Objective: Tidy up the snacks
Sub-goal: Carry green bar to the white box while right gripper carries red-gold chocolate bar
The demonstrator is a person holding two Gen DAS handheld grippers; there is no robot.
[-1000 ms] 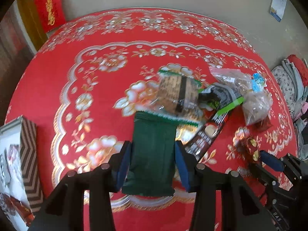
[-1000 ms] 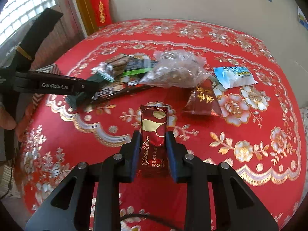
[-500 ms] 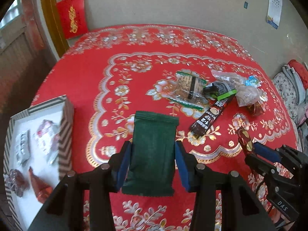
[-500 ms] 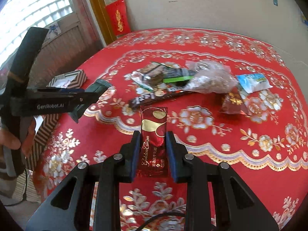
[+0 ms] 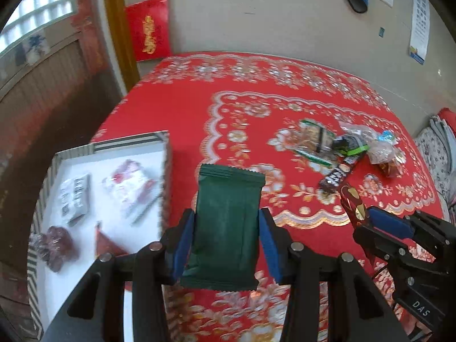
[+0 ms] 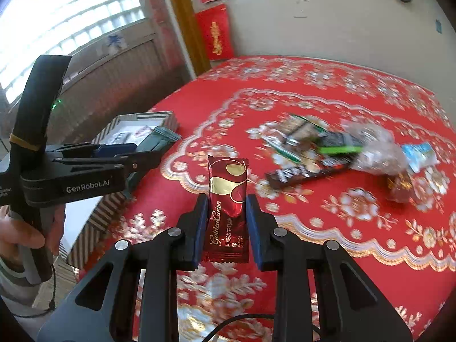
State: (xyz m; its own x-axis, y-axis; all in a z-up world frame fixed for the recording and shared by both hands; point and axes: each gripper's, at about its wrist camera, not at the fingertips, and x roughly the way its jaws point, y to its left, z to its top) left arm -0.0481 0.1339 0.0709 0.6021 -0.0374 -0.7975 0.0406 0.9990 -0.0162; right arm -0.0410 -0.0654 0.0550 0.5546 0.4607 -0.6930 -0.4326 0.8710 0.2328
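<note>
My left gripper [image 5: 226,228] is shut on a dark green snack packet [image 5: 228,222], held above the red tablecloth just right of a striped box [image 5: 166,154]. The box has a white floor and holds several wrapped snacks [image 5: 129,183]. My right gripper [image 6: 223,222] is shut on a dark red Golden Crown candy bar [image 6: 226,208]; it shows in the left wrist view as the right gripper [image 5: 367,219] at lower right. In the right wrist view the left gripper [image 6: 136,154] with the green packet [image 6: 159,139] hangs by the box [image 6: 171,118].
A pile of loose snacks [image 5: 339,154] lies on the round table [image 5: 182,114] at the right: a dark chocolate bar [image 6: 307,172], clear bags [image 6: 373,148], a blue-white packet [image 6: 420,154]. A person's hand [image 6: 25,233] holds the left gripper's handle. A wall and window stand behind.
Both grippers have pulled back and to the left from the snack pile with their packets still held. The striped box has come into full view beside the left gripper.
</note>
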